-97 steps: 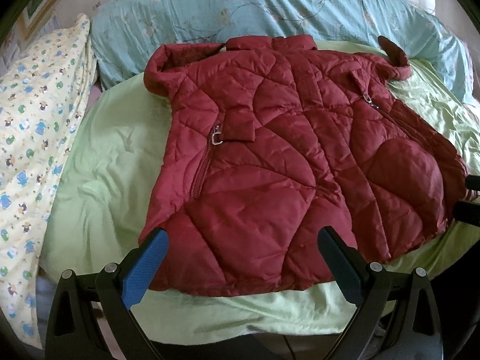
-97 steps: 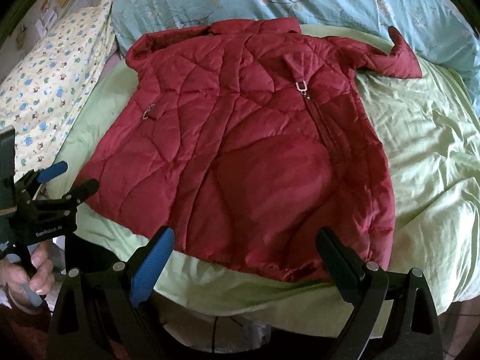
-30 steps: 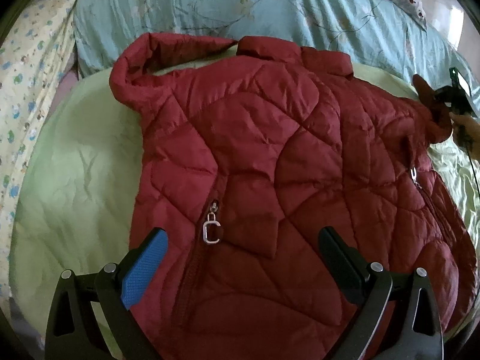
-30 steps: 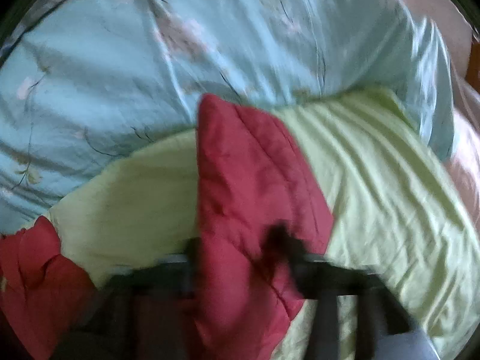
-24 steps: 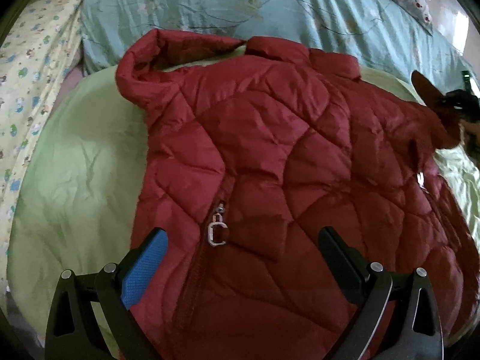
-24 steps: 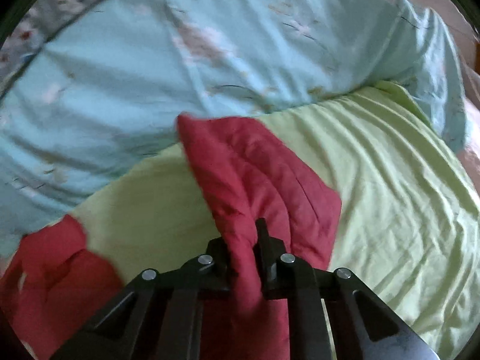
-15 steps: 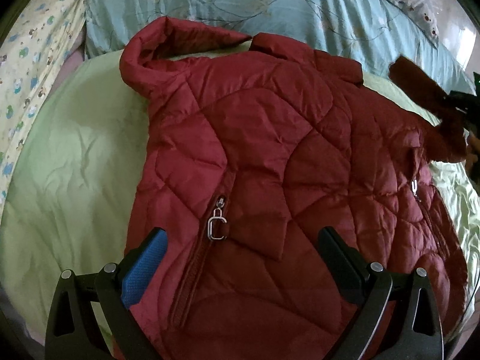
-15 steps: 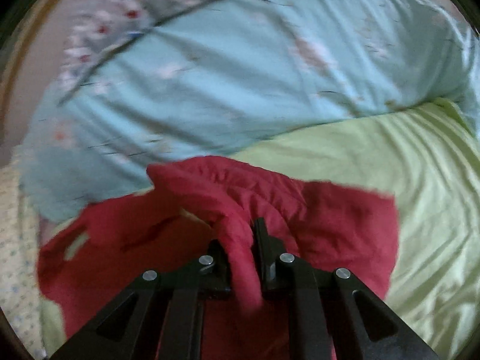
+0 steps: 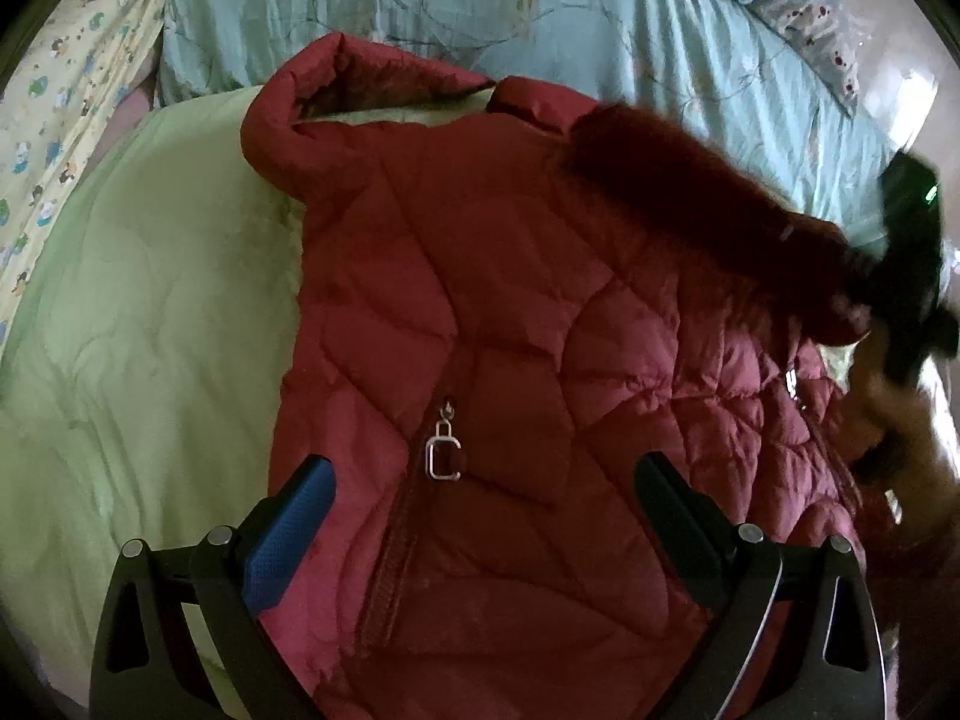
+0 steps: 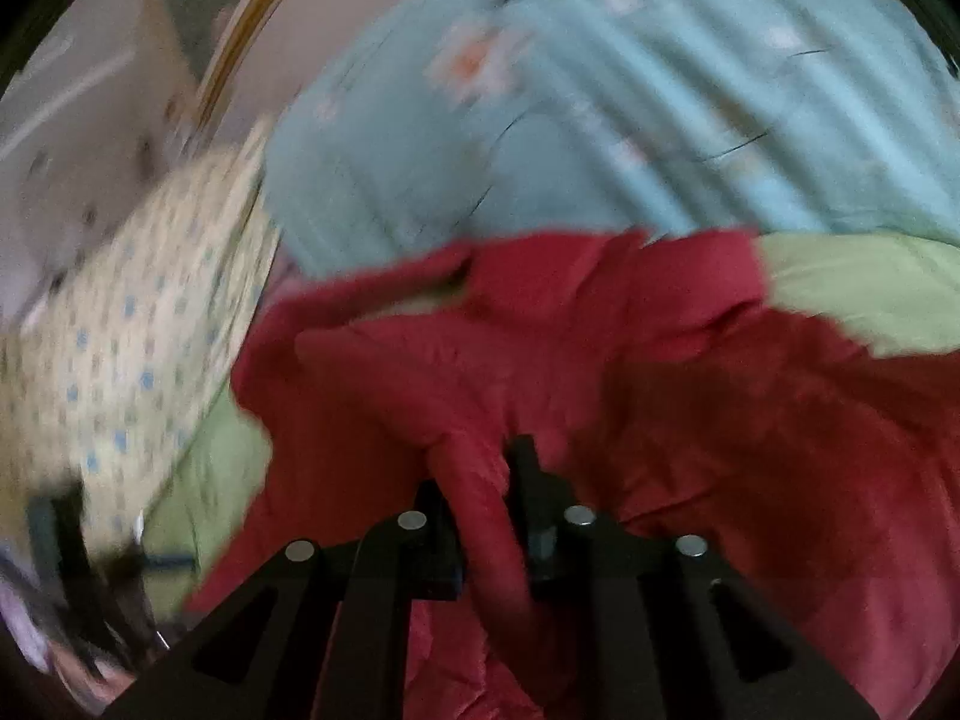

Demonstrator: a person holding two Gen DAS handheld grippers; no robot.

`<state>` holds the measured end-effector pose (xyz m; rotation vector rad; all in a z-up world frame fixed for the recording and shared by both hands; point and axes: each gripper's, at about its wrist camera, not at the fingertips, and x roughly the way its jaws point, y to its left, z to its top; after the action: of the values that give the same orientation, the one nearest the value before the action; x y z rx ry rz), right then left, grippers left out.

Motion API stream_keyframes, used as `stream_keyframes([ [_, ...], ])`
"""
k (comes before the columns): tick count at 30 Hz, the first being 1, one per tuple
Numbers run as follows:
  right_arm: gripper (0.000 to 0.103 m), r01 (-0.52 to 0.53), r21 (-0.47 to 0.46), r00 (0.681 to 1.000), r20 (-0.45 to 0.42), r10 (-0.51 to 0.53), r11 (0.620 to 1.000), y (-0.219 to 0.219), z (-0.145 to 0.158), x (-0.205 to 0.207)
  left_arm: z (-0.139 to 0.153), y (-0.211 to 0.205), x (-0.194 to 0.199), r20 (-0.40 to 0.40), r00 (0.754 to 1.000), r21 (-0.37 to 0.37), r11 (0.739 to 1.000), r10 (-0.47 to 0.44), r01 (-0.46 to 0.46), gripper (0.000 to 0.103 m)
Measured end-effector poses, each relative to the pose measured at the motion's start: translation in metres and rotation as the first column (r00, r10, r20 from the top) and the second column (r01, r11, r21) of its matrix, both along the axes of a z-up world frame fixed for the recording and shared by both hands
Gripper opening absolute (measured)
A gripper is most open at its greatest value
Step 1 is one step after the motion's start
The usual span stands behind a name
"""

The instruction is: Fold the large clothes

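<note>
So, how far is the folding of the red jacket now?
Just started. Done: the red jacket lies spread on the green blanket. In hand: the right tongs, now opening slightly, pinch its sleeve over the body. Left: the other sleeve and the body; the left tongs hover open.

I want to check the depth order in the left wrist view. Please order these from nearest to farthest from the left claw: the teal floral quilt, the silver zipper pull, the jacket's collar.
1. Silver zipper pull: between the open fingers of the left claw, on the jacket front.
2. Jacket's collar: farther up, at the jacket's top edge.
3. Teal floral quilt: farthest, behind the jacket.
</note>
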<state>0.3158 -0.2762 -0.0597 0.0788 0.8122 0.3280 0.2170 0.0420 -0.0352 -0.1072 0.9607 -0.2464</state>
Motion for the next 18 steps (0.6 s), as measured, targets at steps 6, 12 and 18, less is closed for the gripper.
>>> stream_keyframes([
  [6,0.059,-0.101,-0.059,0.990,-0.106,0.094,0.993,0.017,-0.035,-0.010,0.008,0.008,0.027,0.000,1.000,-0.051,0.998,-0.026,0.026,0.100],
  [12,0.066,-0.157,-0.099,0.981,-0.129,0.144,0.983,0.020,-0.037,-0.018,0.009,-0.012,0.103,-0.036,0.993,-0.128,0.986,-0.110,0.104,0.100],
  [18,0.066,-0.160,-0.039,0.977,-0.151,0.153,0.986,0.011,-0.035,-0.023,-0.015,-0.063,0.177,-0.151,0.973,-0.081,0.983,-0.175,0.164,0.099],
])
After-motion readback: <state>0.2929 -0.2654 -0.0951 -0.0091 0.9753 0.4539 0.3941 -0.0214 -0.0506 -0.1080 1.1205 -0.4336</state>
